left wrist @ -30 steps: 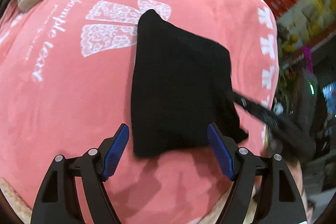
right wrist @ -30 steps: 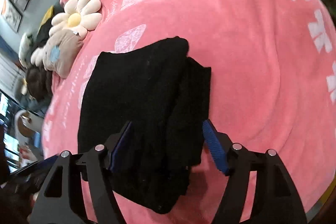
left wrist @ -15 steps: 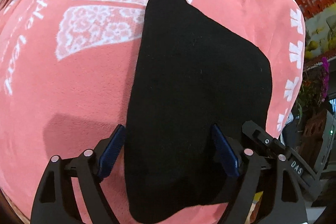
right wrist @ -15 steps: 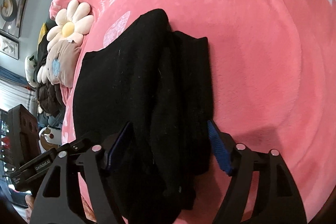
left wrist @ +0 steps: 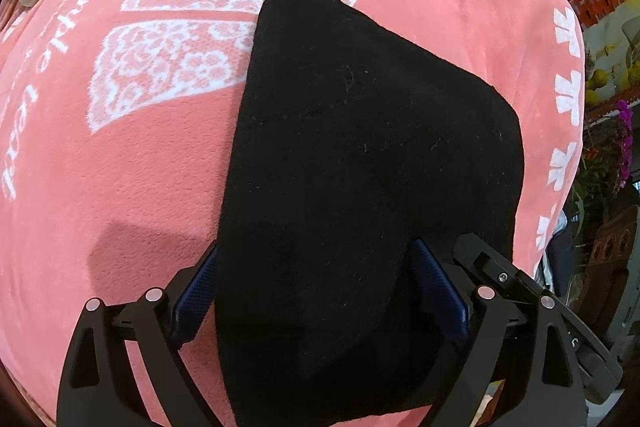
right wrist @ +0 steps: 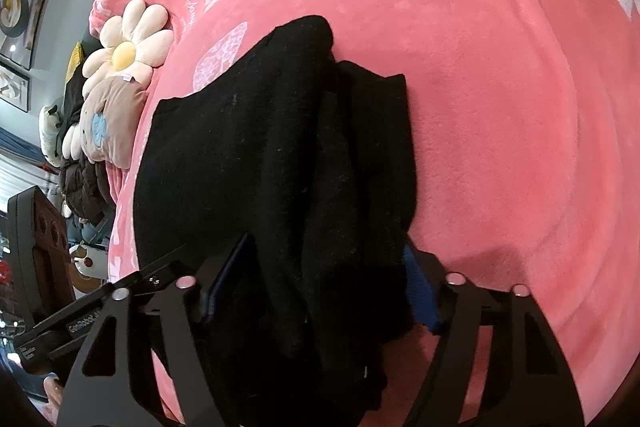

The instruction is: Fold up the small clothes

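Two grippers are working one soft black knitted garment, which is lying folded on the pink fleece blanket with white butterfly prints. Your left gripper is opening its jaws wide, straddling the garment's near edge. Your right gripper is closing its jaws around the bunched folds; you cannot tell whether its blue pads are pressing yet. No containers are showing.
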`<state>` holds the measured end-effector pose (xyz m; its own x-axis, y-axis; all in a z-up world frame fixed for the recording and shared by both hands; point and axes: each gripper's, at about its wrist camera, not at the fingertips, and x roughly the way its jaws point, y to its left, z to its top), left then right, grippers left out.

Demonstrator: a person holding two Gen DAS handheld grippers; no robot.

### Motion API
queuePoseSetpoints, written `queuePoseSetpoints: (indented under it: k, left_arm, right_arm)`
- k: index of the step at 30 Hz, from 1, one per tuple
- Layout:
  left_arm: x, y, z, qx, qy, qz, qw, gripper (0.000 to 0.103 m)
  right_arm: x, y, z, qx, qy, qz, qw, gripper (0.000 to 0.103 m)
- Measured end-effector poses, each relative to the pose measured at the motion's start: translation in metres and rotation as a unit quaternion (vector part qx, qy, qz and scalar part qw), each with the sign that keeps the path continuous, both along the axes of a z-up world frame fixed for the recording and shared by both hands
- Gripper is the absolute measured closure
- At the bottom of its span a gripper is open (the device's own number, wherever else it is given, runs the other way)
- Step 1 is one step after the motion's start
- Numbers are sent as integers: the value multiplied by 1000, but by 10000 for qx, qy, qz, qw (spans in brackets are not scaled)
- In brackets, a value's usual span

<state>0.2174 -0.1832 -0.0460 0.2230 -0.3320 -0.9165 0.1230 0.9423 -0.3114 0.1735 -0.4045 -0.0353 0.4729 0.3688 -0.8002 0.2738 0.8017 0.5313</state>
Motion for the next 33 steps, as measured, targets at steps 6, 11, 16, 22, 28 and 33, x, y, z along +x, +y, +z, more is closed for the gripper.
queuePoseSetpoints:
  k: [6, 11, 16, 22, 28, 33]
  left_arm:
    - [-3, -5, 10, -218, 86, -202, 9995, 51]
    - [-13, 28, 32, -938, 508, -90, 9943, 75]
    - [-52, 61, 27, -1067, 955, -37, 9897, 73]
    - [-71, 67, 3, -789, 1019, 259, 9913, 49]
    - [-71, 61, 14, -593, 783, 235, 9949, 46]
    - [-72, 76, 28, -727, 543, 216, 9956, 40]
  right_arm:
    - [0, 9, 14, 8, -17, 89, 10000, 76]
    - [-17, 21, 42, 274, -160, 304, 9990, 78]
    - [-61, 36, 26, 693, 171, 415, 9966, 76]
    - [-71, 45, 31, -327, 48, 244, 9992, 62]
    - [-30, 53, 55, -748, -399, 600, 9946, 48]
    - [-10, 59, 92, -889, -869, 926, 9879, 95]
